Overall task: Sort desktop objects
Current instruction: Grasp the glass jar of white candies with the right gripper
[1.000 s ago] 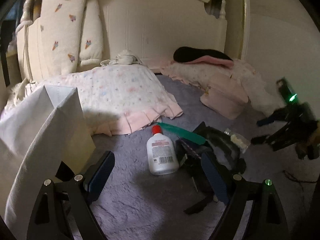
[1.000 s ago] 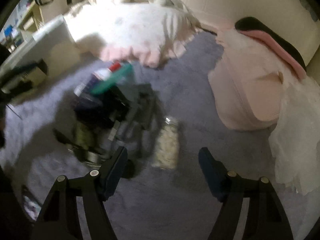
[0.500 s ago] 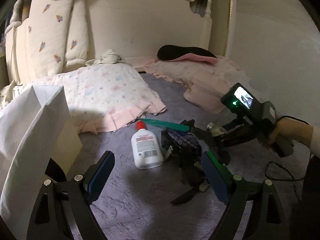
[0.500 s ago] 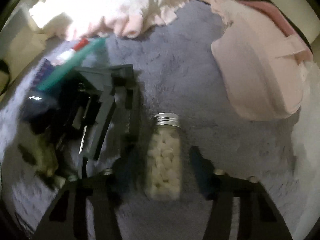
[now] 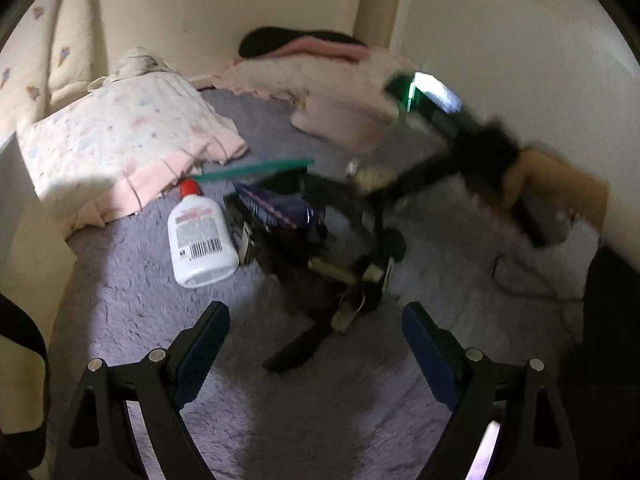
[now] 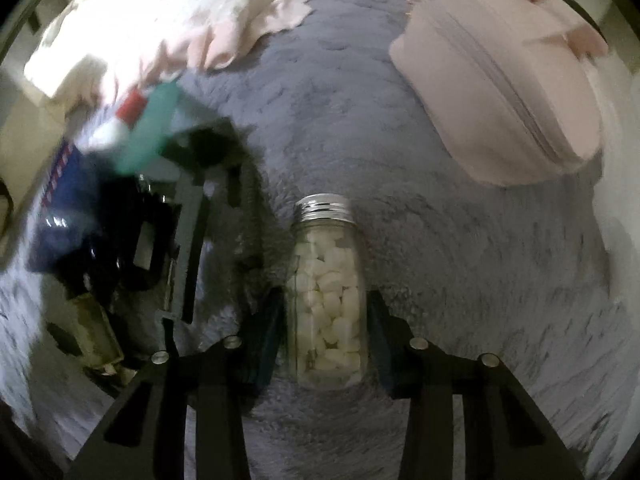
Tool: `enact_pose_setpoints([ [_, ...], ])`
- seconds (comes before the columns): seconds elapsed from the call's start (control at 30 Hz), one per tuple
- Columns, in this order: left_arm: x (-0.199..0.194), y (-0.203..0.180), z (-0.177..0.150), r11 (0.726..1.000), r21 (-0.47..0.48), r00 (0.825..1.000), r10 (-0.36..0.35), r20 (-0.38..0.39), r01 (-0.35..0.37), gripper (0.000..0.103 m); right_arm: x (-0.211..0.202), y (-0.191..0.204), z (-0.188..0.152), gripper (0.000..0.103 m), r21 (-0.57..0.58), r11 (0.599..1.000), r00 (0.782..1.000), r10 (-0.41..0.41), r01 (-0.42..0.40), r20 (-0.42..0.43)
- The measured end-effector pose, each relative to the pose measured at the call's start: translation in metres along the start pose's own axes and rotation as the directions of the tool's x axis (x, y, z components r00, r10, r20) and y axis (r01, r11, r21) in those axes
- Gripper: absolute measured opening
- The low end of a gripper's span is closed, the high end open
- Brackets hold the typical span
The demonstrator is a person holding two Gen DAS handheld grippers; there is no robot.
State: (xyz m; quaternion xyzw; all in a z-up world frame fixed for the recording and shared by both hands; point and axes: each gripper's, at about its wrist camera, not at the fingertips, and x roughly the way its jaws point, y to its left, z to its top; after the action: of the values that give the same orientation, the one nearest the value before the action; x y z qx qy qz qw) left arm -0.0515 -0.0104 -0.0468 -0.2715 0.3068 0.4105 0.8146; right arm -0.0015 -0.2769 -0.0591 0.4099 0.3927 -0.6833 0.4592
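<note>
Since a second ago the right gripper point(image 6: 326, 328) has dropped over the glass jar point(image 6: 328, 300) of white tablets, which then lay ahead of wide-spread fingers and now sits between them; its jaws are closing, each pad right at the jar's flank, though whether they already press on the glass cannot be told. That jar lies on its side on the grey plush blanket point(image 6: 460, 260), long axis running from 6 to 12 o'clock in the right wrist view, silver screw cap point(image 6: 324, 208) pointing to 12, away from the gripper. At about 10 o'clock from it sits a dark heap of clutter point(image 6: 132, 232) with a teal comb point(image 6: 150, 132) across the top, blurred. The left gripper point(image 5: 316, 340) has also come lower and closer to the heap — its jaws stand wide open with nothing between them. In its view a white bottle point(image 5: 200, 236) with a red cap lies at 10 o'clock, cap toward 12, and the jar appears only as a smear at 1 o'clock.
</note>
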Motion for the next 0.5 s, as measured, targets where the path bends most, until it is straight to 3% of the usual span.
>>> enact_pose_setpoints([
  [0.13,0.007,0.008,-0.006,1.000,-0.016,0.999,-0.019,-0.035,0.018,0.080,-0.029,-0.003,-0.001,0.040,0.000,1.000,0.998,-0.027,0.027,0.057],
  [0.3,0.021,0.020,-0.011,1.000,-0.015,0.996,-0.028,-0.080,0.027,0.059,-0.080,-0.008,-0.019,0.041,0.009,0.999,0.989,0.045,-0.046,0.141],
  [0.33,0.023,0.019,-0.011,1.000,-0.005,0.996,-0.028,-0.080,0.028,0.048,-0.086,-0.005,-0.020,0.041,0.002,0.998,0.987,0.060,-0.061,0.150],
  [0.5,0.030,-0.005,-0.011,0.985,0.171,0.996,0.048,-0.075,-0.035,0.042,-0.117,-0.004,-0.019,0.040,-0.018,0.993,0.958,0.115,-0.115,0.263],
])
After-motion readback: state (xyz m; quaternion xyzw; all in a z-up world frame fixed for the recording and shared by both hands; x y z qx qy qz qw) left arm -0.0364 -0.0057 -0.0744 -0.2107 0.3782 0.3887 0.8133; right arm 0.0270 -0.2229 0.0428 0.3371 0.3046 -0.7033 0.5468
